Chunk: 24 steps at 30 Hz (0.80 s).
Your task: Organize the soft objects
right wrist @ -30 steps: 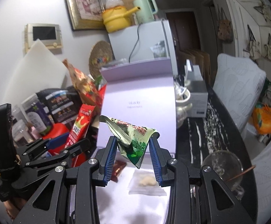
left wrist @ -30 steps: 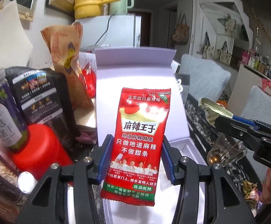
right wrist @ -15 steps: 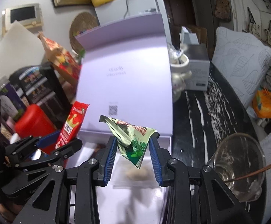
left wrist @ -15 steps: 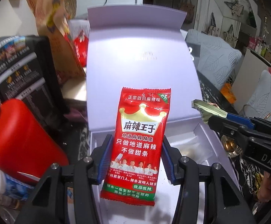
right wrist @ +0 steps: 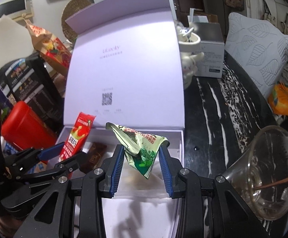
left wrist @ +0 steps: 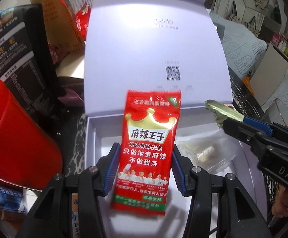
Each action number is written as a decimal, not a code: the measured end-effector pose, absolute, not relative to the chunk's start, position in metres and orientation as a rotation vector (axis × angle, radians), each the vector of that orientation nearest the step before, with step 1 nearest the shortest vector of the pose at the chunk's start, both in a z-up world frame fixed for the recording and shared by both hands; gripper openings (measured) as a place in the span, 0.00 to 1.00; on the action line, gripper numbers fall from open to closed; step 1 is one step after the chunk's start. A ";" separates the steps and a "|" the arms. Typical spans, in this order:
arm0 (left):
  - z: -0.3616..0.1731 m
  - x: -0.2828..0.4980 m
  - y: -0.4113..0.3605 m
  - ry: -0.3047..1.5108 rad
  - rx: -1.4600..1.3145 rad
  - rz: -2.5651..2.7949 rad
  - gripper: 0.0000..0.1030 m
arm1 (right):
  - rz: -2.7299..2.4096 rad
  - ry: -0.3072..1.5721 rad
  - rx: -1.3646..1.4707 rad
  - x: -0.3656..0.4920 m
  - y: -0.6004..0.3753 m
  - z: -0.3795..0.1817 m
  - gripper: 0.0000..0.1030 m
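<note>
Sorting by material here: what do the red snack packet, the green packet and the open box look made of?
Red snack packet: glossy plastic film, showing glare. Green packet: thin crinkled film, probably plastic, with a crimped edge. Open box: matte, stiff board, likely cardboard.

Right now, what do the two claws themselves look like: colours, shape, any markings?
Both are alike. The left claw and the right claw are matte black angular frames with silver screw heads at the joints. Each finger carries a blue ribbed pad. In the left wrist view, the right claw's body shows raised letters "DAS". A bare hand grips it; no sleeve or cable is clearly visible.
</note>
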<state>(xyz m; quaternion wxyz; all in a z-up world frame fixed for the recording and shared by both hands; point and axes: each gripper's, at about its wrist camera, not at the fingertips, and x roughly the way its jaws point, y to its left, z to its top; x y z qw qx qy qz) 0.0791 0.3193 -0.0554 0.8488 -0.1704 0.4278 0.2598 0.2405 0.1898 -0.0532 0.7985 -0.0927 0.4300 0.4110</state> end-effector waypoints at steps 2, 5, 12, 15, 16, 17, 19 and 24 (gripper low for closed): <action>-0.058 0.081 0.318 0.910 -0.357 0.546 0.47 | 0.885 0.935 -0.209 0.241 0.193 -0.058 0.35; -0.059 0.082 0.315 0.913 -0.330 0.566 0.47 | 0.878 0.953 -0.215 0.242 0.196 -0.065 0.35; -0.064 0.089 0.315 0.941 -0.330 0.578 0.47 | 0.858 0.980 -0.226 0.245 0.198 -0.076 0.35; -0.064 0.090 0.313 0.956 -0.325 0.582 0.48 | 0.845 0.989 -0.235 0.246 0.198 -0.077 0.36; -0.064 0.089 0.314 0.958 -0.325 0.583 0.48 | 0.843 0.993 -0.237 0.246 0.198 -0.078 0.37; -0.064 0.088 0.314 0.961 -0.326 0.584 0.48 | 0.844 0.997 -0.237 0.246 0.198 -0.078 0.40; -0.063 0.087 0.314 0.964 -0.334 0.591 0.49 | 0.851 1.001 -0.237 0.245 0.198 -0.076 0.46; -0.055 0.085 0.311 0.953 -0.319 0.601 0.49 | 0.862 0.987 -0.237 0.239 0.197 -0.069 0.50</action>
